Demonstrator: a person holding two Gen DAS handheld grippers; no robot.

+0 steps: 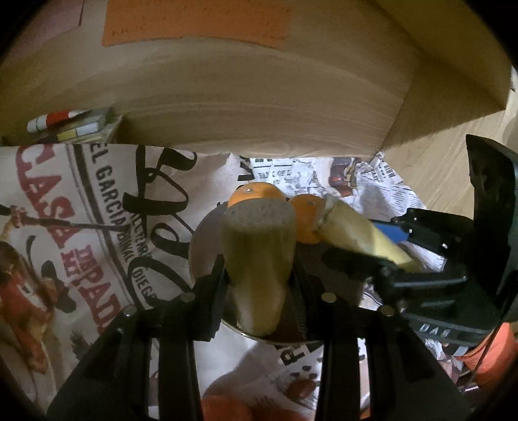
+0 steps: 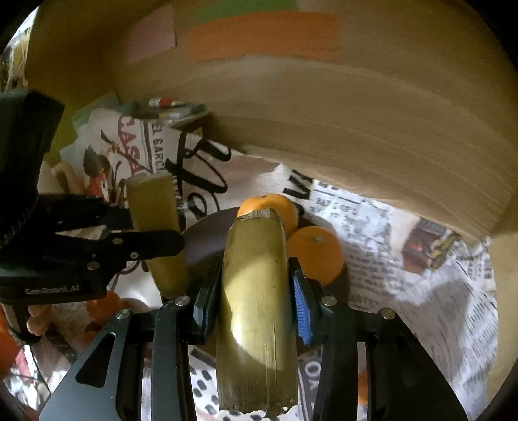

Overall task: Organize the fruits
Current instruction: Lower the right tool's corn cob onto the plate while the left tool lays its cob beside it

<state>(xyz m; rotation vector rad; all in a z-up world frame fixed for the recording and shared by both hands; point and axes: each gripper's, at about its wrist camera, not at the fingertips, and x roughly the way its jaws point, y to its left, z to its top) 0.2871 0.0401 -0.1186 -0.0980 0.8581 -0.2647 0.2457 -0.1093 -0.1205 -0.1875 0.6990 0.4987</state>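
The tabletop (image 2: 505, 291) is pale wood, mostly covered by printed newspaper (image 2: 421, 278) and a poster sheet (image 1: 64, 226) with red lettering. Ahead of both grippers a broad wooden panel (image 1: 259, 97) rises like a wall, with orange paper (image 1: 194, 22) stuck on it. A dark round plate (image 1: 204, 246) lies on the paper just ahead of the grippers.

The left gripper (image 1: 259, 275) is closed on a cane piece (image 1: 259, 259), a yellow-green cut stalk; its long axis runs straight forward along the fingers, cut end facing the panel, over the plate. The right gripper (image 2: 255, 285) clamps a second stalk (image 2: 255, 307), also lying along the fingers, its rough cut end pointing ahead toward the plate; blue pads (image 2: 301, 311) press its sides.

Two oranges (image 2: 314, 256) sit on the plate's far side, touching each other, directly ahead of the second stalk's tip. In the left view that stalk angles in from the right, its end touching or nearly touching the nearer orange. To the far left, against the panel, lie a marker (image 1: 55, 119) and a small stack of notepads (image 1: 84, 129).
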